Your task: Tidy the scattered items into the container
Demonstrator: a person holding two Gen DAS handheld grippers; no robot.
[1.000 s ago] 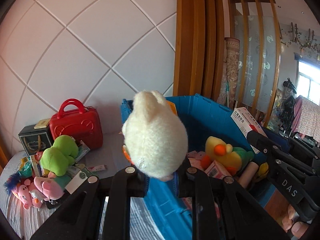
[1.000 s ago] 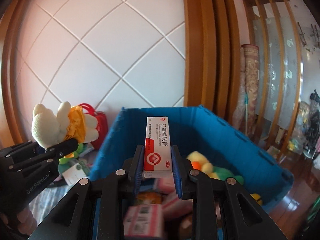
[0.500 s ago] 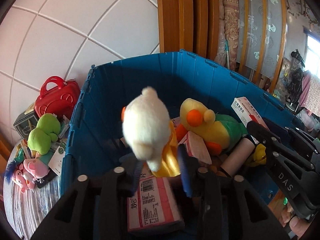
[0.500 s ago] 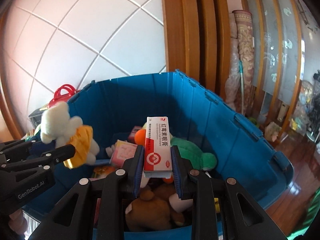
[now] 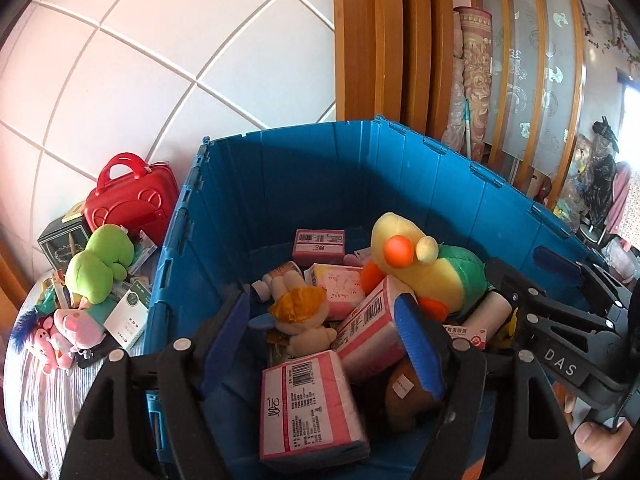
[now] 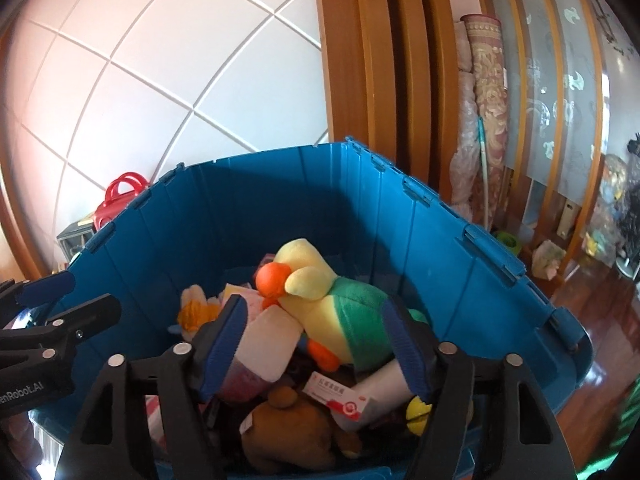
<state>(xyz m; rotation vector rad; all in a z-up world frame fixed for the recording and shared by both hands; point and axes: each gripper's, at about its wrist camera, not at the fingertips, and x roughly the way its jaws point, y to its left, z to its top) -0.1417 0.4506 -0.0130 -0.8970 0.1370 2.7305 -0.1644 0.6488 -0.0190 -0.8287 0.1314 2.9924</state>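
Left gripper (image 5: 324, 324): we spread our jaws, just opening; white plush (image 5: 302, 312) lies loose below.
Right gripper (image 6: 314, 340): we part our jaws, just opening; medicine box (image 6: 340, 400) lies in the blue bin (image 6: 440, 240).

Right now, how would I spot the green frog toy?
Find the big blue bin; left of it, outside, stands a red case. The frog sits before that case atop the clutter, the only lime-green plush there, beside pink toys.

The left claw (image 5: 324, 344) has just been opening and hangs over the blue bin (image 5: 304, 176), nothing gripped between its jaws. Below lies the cream bunny (image 5: 300, 312) among pink packets and a duck toy (image 5: 424, 264).
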